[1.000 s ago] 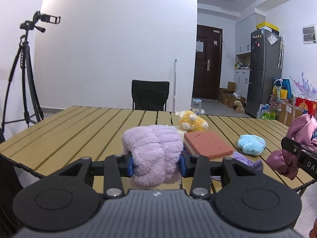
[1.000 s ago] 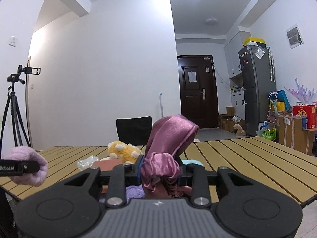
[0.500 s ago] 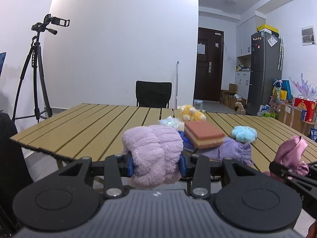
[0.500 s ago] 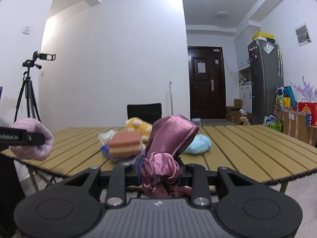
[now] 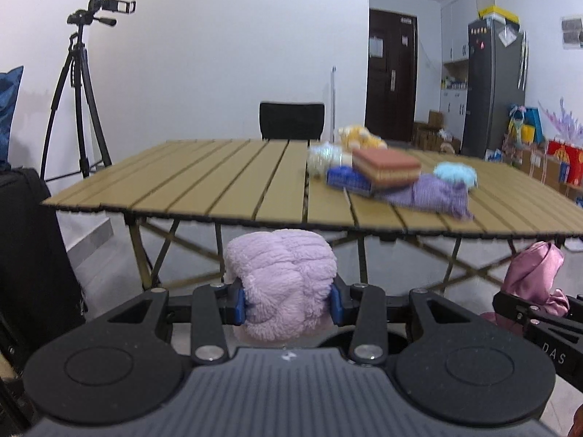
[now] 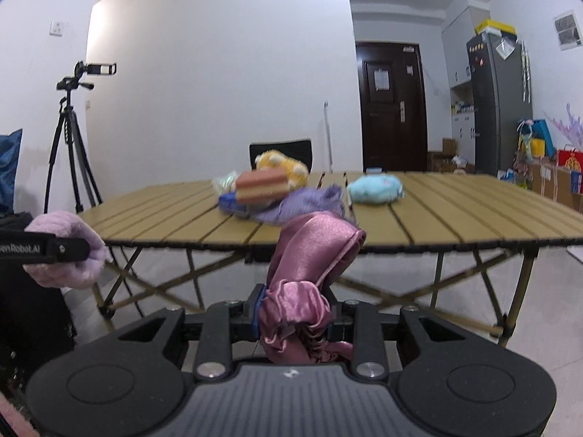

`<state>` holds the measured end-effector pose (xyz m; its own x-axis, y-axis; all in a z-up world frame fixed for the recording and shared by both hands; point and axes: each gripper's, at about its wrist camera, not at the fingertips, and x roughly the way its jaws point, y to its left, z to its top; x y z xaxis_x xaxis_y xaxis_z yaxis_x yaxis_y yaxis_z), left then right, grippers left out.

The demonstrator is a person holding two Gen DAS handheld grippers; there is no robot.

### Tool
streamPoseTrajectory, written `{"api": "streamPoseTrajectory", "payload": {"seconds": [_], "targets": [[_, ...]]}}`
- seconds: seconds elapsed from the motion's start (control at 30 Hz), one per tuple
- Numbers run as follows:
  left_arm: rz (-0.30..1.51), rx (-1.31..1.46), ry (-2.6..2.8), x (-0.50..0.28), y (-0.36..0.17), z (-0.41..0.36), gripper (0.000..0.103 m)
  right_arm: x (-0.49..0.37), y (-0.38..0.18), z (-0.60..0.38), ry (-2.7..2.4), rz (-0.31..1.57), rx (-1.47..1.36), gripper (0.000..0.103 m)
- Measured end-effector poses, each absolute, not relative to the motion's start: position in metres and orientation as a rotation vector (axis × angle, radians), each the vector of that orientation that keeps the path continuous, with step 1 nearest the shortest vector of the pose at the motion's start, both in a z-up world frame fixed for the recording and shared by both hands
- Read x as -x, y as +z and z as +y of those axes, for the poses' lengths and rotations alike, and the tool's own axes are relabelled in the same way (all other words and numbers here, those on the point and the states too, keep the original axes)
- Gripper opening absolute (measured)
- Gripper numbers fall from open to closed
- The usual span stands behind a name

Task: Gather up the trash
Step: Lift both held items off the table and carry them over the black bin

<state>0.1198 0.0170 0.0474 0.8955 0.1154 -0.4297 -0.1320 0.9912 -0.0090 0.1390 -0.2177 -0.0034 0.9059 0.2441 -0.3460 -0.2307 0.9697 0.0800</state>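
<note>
Fingers clamped: left gripper point(image 5: 288, 300) on fluffy cloth point(image 5: 282, 280), right gripper point(image 6: 293, 322) on satin cloth point(image 6: 309, 266). Keep firm; table point(image 5: 218, 182) at twelve o'clock.

I have a fluffy lilac plush bundle point(image 5: 286, 284) pinched between the left gripper's point(image 5: 287, 300) pads, held below the table edge; a shiny pink satin cloth point(image 6: 309, 273) is clamped in the right gripper point(image 6: 293, 317), its gathered end bunched at the pads and a smooth fold rising above them.
</note>
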Motion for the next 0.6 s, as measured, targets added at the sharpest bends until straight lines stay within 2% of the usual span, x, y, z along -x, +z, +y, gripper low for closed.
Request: {"api": "streamPoseTrajectory", "payload": {"seconds": [0.6], "targets": [[0.681, -0.022, 0.110, -0.087, -0.011, 0.015, 0.041, -0.099, -0.067, -0.214, 0.265, 0.663, -0.045, 0.029]]}}
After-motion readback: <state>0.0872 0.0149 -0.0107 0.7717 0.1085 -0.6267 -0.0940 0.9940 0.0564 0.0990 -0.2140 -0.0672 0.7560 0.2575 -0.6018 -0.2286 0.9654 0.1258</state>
